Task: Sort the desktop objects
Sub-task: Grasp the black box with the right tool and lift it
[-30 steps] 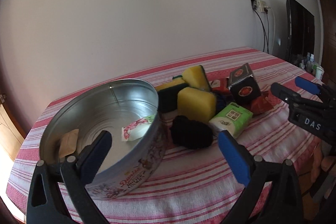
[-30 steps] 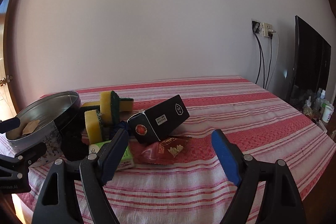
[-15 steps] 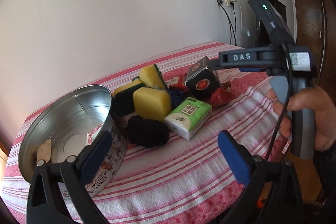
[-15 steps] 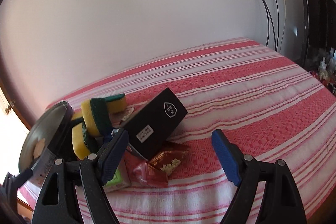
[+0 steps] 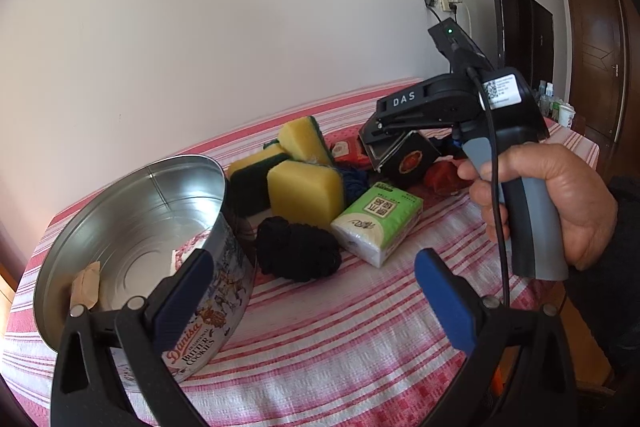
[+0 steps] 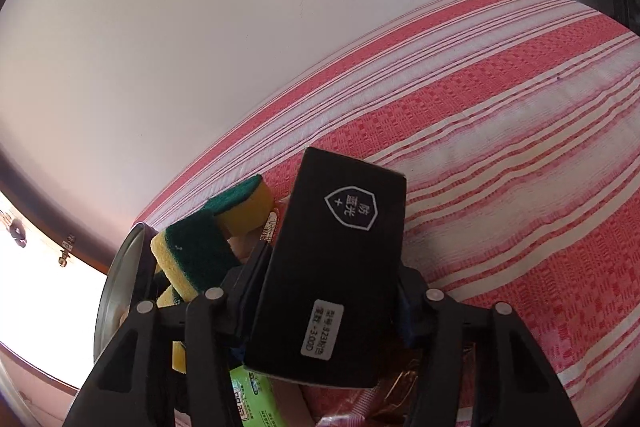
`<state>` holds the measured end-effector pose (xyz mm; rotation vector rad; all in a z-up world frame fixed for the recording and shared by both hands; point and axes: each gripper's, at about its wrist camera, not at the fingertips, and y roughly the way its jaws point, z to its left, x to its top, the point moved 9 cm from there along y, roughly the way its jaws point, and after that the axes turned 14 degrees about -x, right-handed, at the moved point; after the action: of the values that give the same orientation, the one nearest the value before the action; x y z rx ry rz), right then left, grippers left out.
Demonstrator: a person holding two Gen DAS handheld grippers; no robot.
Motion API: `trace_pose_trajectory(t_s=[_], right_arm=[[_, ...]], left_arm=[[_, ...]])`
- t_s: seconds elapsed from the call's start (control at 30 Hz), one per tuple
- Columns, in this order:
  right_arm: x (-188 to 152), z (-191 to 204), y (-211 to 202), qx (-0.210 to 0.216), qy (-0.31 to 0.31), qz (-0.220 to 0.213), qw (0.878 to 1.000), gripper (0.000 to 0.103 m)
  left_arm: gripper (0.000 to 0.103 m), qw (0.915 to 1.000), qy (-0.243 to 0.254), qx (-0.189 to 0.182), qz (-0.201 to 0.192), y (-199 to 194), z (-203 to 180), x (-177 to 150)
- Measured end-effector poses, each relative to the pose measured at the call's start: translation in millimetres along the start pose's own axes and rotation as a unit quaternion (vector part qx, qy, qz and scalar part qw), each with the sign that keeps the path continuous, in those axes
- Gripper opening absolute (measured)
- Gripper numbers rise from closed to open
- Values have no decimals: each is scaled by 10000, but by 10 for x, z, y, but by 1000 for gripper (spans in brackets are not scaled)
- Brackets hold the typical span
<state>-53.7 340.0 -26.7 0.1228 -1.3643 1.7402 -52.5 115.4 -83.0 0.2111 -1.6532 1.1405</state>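
Striped tablecloth — black box, white shield emblem.

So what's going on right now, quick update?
Right gripper just closed on the black box. Left gripper open, empty, by the cookie tin. Sponges crowd the box.

Black tool frames with blue pads, grey-black handle.

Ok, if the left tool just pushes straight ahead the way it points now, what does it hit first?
Most likely the black yarn bundle, which lies between the open left tool tips and just ahead of them. The cookie tin sits against the left finger, so it might get brushed. Depth is hard to judge here.
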Motion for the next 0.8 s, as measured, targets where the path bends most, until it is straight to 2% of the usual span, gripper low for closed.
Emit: trace_pose_trajectory(t_s=[0.1, 0.17, 0.3, 0.47, 0.57, 0.6, 0.7, 0.73, 0.8], right_arm=[[7, 34, -178, -128, -269, -455, 9985, 50], [27, 73, -402, -31, -383, -898, 9952, 50], [52, 65, -916, -36, -514, -1844, 9815, 50], [-37, -108, -1414, -234, -299, -2651, 9635, 50], [-92, -305, -1610, -579, -144, -2886, 9556, 51], [-109, -373, -1648, -708, -95, -2914, 9539, 51], [-116, -671, -1805, -1047, 113, -3025, 9473, 51], [-96, -739, -1861, -1185, 159, -3061, 9445, 51], [-126, -859, -1935, -1343, 240, -3123, 9401, 51]], left_arm=[[102, 10000, -66, -53, 6, 23, 16, -4], [102, 9999, -66, -93, -12, 38, 9, 10], [100, 9995, -201, -220, -67, 51, -5, 167], [95, 9984, -449, -347, -3, 195, -52, 512], [92, 9982, -411, -411, 155, 390, -173, 652], [88, 9979, -338, -506, 215, 459, -256, 686], [88, 9939, -30, -1015, 422, 692, -607, 750], [86, 9927, 15, -1074, 542, 785, -700, 745], [74, 9901, 105, -1124, 832, 994, -858, 738]])
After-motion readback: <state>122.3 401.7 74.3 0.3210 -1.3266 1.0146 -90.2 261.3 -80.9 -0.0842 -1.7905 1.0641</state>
